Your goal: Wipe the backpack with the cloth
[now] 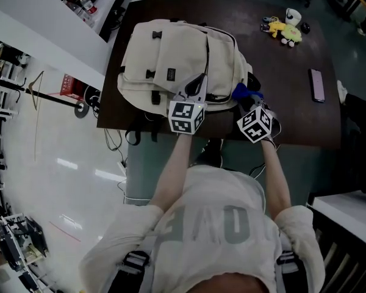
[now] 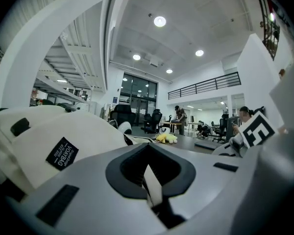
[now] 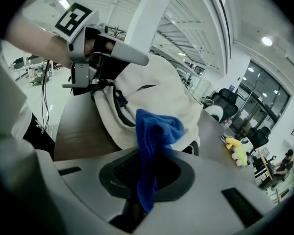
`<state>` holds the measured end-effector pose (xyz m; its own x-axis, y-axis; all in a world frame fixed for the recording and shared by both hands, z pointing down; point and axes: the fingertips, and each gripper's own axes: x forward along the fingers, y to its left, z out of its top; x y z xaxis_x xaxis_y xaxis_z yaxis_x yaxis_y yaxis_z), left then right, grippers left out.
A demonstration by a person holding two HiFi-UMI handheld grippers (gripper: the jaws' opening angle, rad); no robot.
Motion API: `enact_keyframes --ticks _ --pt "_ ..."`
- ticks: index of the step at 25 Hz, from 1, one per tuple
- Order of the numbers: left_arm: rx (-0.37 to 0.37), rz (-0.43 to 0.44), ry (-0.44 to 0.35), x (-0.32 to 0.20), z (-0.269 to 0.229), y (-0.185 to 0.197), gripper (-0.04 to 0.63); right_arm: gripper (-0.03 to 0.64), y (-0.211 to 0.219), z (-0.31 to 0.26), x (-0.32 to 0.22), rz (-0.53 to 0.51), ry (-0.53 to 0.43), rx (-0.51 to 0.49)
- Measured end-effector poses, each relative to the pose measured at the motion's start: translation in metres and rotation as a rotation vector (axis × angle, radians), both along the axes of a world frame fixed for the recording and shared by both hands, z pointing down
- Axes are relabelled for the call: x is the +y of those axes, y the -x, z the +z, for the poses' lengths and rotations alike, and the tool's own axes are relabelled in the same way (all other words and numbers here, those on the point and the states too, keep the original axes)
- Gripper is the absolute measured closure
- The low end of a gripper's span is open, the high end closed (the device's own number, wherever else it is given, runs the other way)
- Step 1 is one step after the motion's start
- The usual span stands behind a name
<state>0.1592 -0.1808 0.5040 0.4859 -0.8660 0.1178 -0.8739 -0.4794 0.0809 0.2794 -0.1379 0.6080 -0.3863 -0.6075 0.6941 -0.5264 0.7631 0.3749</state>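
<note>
A cream backpack lies on the dark table, toward its left side. My left gripper rests on the bag's near edge, shut on a pale backpack strap. The bag's body fills the left of the left gripper view. My right gripper sits just right of the bag, shut on a blue cloth. In the right gripper view the cloth stands up from the jaws, close to the backpack but apart from it. The left gripper shows there at the top left.
A yellow plush toy and a white cup sit at the table's far right. A phone lies near the right edge. A white partition runs along the left, with glossy floor beside it. Cables hang below the table front.
</note>
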Motion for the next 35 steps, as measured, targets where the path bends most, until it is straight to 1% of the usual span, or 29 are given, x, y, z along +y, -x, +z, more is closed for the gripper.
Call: enact_keyframes --ticks 3,7,11,13,15,17,18,21,23,25,27,29,32,35 --pt "-0.004 -0.009 -0.013 0.003 -0.004 0.003 0.592 0.577 0.011 0.006 0.011 -0.02 -0.004 0.011" --pt "0.003 -0.029 -0.02 0.005 -0.01 0.006 0.592 0.577 0.022 0.006 0.024 -0.035 0.025 -0.039" --pt "0.006 -0.031 -0.019 0.003 -0.014 0.002 0.592 0.577 0.027 0.007 0.032 -0.049 0.039 -0.065" --pt "0.006 -0.032 -0.02 0.001 -0.016 0.0 0.592 0.577 0.027 0.003 0.031 -0.056 0.049 -0.102" --pt "0.004 -0.035 -0.024 -0.002 -0.02 0.0 0.592 0.577 0.018 -0.01 0.024 -0.022 0.049 -0.181" --pt "0.003 -0.053 -0.036 -0.01 -0.03 0.007 0.592 0.577 0.002 -0.033 0.003 0.035 0.012 -0.261" --pt "0.003 -0.072 -0.044 -0.016 -0.036 0.014 0.592 0.577 -0.004 -0.047 -0.012 0.05 -0.018 -0.283" --pt "0.003 -0.147 -0.068 -0.042 -0.059 0.041 0.592 0.577 -0.014 -0.092 -0.067 0.029 -0.116 -0.296" --pt "0.002 -0.193 -0.08 -0.062 -0.074 0.059 0.592 0.577 -0.011 -0.122 -0.111 -0.021 -0.178 -0.294" --pt "0.006 -0.237 -0.089 -0.085 -0.088 0.078 0.592 0.577 0.003 -0.151 -0.156 -0.103 -0.231 -0.298" --pt "0.021 -0.271 -0.095 -0.108 -0.101 0.095 0.592 0.577 0.031 -0.18 -0.198 -0.221 -0.275 -0.322" --pt "0.039 -0.294 -0.1 -0.131 -0.112 0.109 0.592 0.577 0.068 -0.208 -0.234 -0.357 -0.303 -0.356" --pt "0.059 -0.311 -0.084 -0.161 -0.116 0.121 0.592 0.577 0.126 -0.225 -0.283 -0.538 -0.304 -0.371" --pt "0.06 -0.313 -0.031 -0.189 -0.108 0.127 0.592 0.577 0.186 -0.216 -0.324 -0.684 -0.259 -0.357"
